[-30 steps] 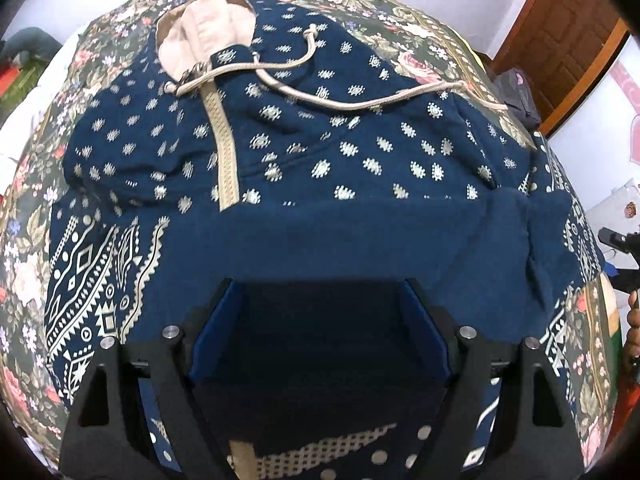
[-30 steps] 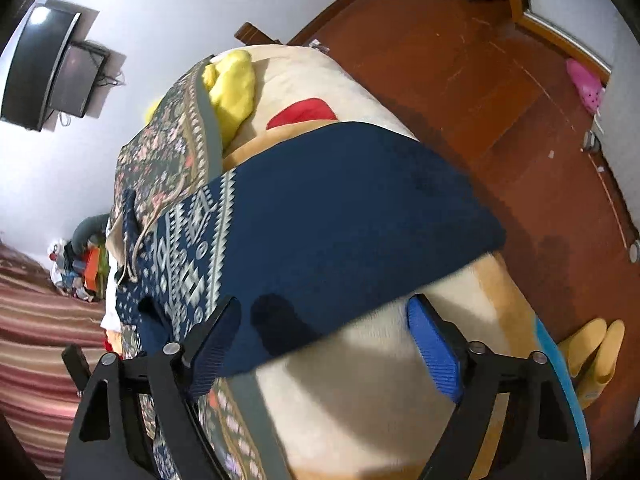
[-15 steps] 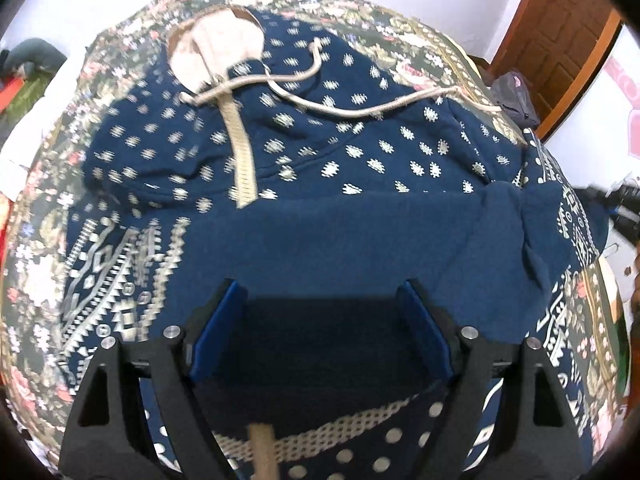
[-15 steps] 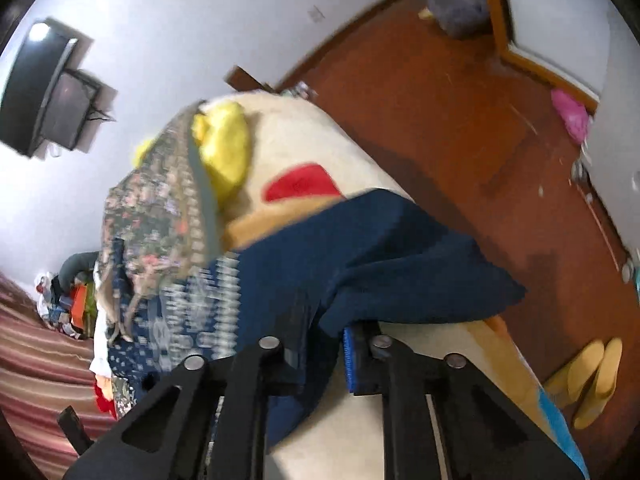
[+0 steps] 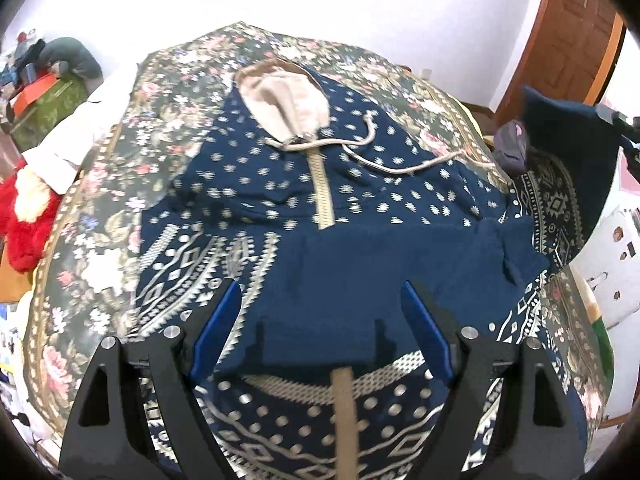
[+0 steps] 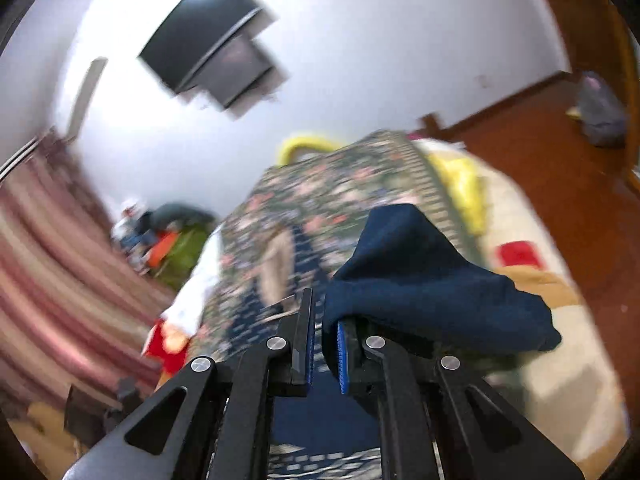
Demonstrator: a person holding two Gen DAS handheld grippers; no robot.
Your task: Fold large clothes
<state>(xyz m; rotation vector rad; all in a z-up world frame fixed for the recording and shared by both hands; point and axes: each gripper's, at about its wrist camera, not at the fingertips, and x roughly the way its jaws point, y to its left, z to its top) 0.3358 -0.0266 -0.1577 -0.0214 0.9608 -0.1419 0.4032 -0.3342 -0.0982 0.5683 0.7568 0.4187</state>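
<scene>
A navy hoodie point(image 5: 360, 184) with white patterns, a beige zip and a drawstring lies face up on the floral bedspread point(image 5: 120, 184). One plain navy sleeve point(image 5: 400, 264) is folded across its body. My left gripper point(image 5: 320, 292) hovers above that fold, open, with nothing between its blue pads. The other sleeve point(image 5: 560, 168) is raised off the bed at the right. In the right wrist view my right gripper point(image 6: 324, 320) is shut on that sleeve's navy end point(image 6: 432, 288), which drapes over the right finger. That view is blurred.
A red plush toy point(image 5: 24, 220) and a white cloth point(image 5: 68, 140) lie at the bed's left edge. A wooden door point(image 5: 576, 28), a grey bag point(image 5: 512, 148) on the floor and a white chair point(image 5: 612, 264) stand to the right. A screen point(image 6: 208, 60) hangs on the wall.
My right gripper closed on the sleeve's navy end, then rose and rolled, lifting the sleeve off the bed. My left gripper stayed open and drew up and back from the hoodie.
</scene>
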